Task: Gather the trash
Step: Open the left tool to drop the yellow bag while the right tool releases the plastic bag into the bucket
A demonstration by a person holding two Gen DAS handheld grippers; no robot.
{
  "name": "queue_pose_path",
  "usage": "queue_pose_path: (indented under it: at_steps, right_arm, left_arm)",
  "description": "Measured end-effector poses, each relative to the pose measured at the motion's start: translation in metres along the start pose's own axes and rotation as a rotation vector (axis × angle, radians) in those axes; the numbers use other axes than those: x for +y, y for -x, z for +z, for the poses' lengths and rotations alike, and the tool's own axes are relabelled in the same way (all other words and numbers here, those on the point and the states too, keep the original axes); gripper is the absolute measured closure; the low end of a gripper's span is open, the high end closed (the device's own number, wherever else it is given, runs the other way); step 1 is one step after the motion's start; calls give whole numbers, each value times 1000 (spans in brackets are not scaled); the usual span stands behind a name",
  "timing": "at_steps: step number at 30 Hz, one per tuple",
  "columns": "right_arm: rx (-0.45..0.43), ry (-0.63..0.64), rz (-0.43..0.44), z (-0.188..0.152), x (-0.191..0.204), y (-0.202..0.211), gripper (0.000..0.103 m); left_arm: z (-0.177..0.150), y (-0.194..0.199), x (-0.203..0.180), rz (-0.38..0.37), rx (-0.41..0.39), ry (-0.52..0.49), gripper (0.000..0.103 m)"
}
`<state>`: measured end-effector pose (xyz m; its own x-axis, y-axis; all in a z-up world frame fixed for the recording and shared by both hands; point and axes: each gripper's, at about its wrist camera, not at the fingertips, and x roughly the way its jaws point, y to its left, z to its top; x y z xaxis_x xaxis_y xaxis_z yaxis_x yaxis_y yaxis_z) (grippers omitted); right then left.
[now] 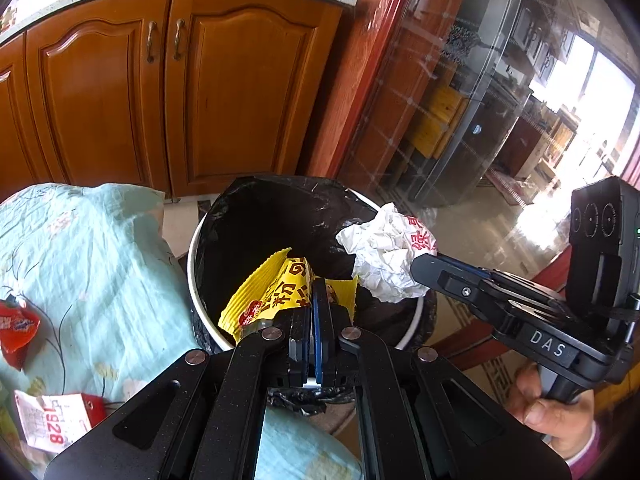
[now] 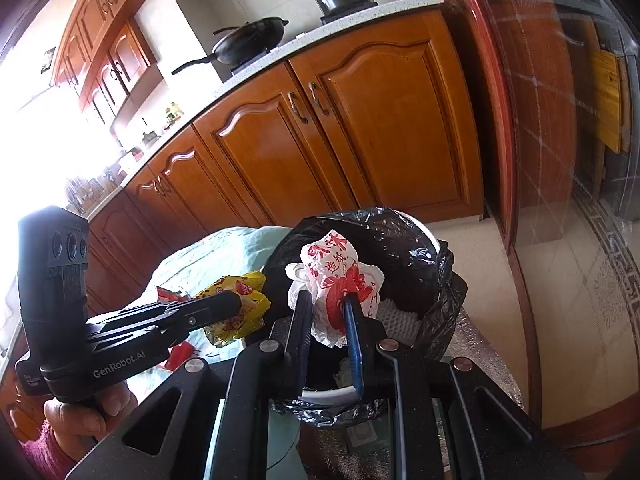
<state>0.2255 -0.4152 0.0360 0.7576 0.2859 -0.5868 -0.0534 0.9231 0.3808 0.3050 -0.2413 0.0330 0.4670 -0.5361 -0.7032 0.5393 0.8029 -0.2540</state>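
You had both loads over the round white bin lined w/ a black plastic bag point(image 1: 256, 216) — risks, biggest first. The loose liner rim sagged inward on the near side; a piece let go too near the edge could've caught on it or slid outside. Your right gripper point(image 2: 328, 312) was clamped on the crumpled white-and-red plastic bag point(image 2: 340, 276), held above the bin mouth but close to its rim — light, so it might've drifted. Your left gripper point(image 1: 318, 292) was pinched shut on the flat yellow snack wrapper point(image 1: 276, 292), over the opening; thin film might've clung to the pads. A red wrapper point(image 1: 16, 332) & a white printed packet point(image 1: 50, 426) were on the pale blue floral cloth point(image 1: 100, 240), uncollected.
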Motion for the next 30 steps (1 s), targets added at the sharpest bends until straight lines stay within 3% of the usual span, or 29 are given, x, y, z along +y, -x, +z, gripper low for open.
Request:
queue_pose_path:
  at_steps: [11, 13, 16, 17, 18, 26, 30]
  right_arm:
    - [66, 32, -45, 8, -4, -21, 86]
    - [75, 24, -43, 9, -5, -23, 81]
    - [77, 1, -42, 9, -7, -24, 68]
    - [72, -5, -38, 9, -7, -22, 66]
    - [69, -8, -34, 9, -8, -22, 62]
    - [17, -28, 3, 6, -2, -6, 61]
    - [-15, -49, 34, -3, 7, 2, 40]
  left_arm:
    - [7, -25, 2, 11, 71, 4, 100]
    - [6, -27, 3, 15, 82, 8, 96]
    - [3, -27, 5, 15, 84, 27, 75]
    - [2, -25, 5, 15, 77, 33, 73]
    - [1, -22, 6, 16, 72, 36, 73]
    - [-22, 21, 21, 10, -12, 95, 73]
    - [-39, 45, 32, 38, -40, 125, 72]
